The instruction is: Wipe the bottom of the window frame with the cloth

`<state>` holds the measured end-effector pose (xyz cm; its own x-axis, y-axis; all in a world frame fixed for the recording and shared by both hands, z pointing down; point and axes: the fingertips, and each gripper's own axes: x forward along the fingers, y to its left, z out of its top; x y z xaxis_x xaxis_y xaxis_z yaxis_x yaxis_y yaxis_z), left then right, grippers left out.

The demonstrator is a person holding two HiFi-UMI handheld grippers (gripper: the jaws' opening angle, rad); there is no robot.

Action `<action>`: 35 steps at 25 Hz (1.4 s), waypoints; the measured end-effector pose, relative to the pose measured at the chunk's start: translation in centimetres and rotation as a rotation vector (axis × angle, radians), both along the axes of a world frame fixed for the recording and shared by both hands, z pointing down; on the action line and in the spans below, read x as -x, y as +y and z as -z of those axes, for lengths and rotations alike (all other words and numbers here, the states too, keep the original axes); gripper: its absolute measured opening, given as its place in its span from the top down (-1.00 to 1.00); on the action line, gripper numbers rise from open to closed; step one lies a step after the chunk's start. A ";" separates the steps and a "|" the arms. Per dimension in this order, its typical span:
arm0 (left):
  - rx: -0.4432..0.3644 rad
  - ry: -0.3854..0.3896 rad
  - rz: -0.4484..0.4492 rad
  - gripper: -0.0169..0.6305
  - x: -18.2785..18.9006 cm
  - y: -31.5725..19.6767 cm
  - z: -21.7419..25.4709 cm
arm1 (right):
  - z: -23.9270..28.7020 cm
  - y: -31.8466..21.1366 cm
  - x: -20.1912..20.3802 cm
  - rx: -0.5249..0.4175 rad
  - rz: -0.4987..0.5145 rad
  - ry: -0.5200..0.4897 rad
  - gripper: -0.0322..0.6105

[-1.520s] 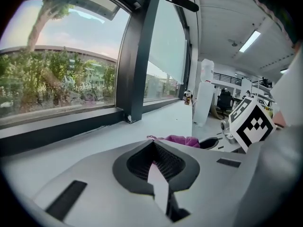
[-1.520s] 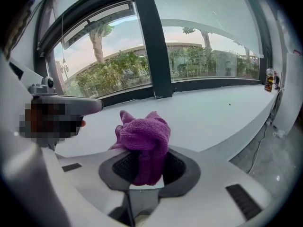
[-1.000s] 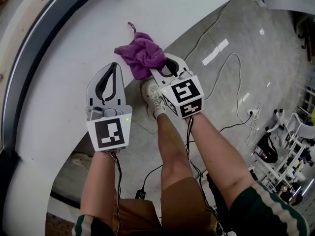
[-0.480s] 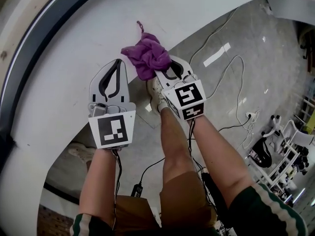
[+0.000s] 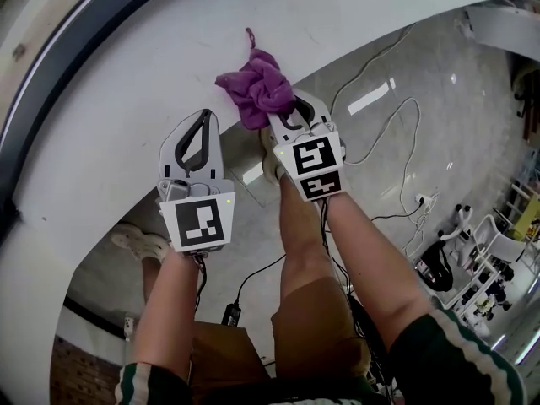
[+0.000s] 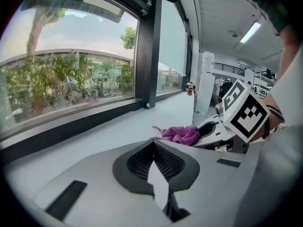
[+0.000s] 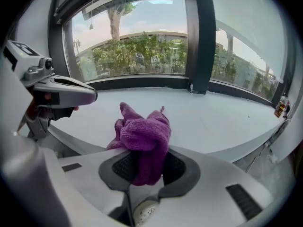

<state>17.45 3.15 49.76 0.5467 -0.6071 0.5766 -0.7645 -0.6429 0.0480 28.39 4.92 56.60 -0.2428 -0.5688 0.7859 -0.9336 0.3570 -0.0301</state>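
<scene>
Jaws of the right gripper [image 5: 287, 115] are clamped on the crumpled purple terry cloth [image 5: 257, 87], which bulges ahead of them on the broad white sill [image 5: 118, 91] and has slid slightly forward; wiping seems under way. Left gripper [image 5: 196, 132] jaws are closed, empty, alongside

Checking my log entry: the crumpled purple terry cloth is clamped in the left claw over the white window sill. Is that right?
Not quite. The crumpled purple terry cloth is clamped in the right claw, not the left, over the white window sill. The right gripper view shows it pinched between that claw's jaws; the left claw is shut on nothing.
</scene>
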 end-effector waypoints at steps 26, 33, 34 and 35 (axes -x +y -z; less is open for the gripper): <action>0.013 -0.031 0.151 0.92 16.0 2.3 1.3 | 0.4 2.5 15.0 0.105 0.132 0.030 0.56; 0.012 -0.006 0.199 0.92 15.8 2.1 1.4 | 0.0 2.7 16.3 0.120 0.181 0.029 0.56; 0.014 -0.007 0.208 0.92 16.1 2.2 1.3 | -0.1 2.7 16.7 0.122 0.187 0.029 0.56; 0.017 -0.009 0.214 0.92 16.5 2.3 1.2 | -0.2 2.7 17.0 0.125 0.193 0.029 0.56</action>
<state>0.96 5.46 48.53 0.4013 -0.6992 0.5917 -0.8840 -0.4649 0.0502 11.34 7.66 56.80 -0.3143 -0.4120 0.8553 -0.8494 0.5244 -0.0596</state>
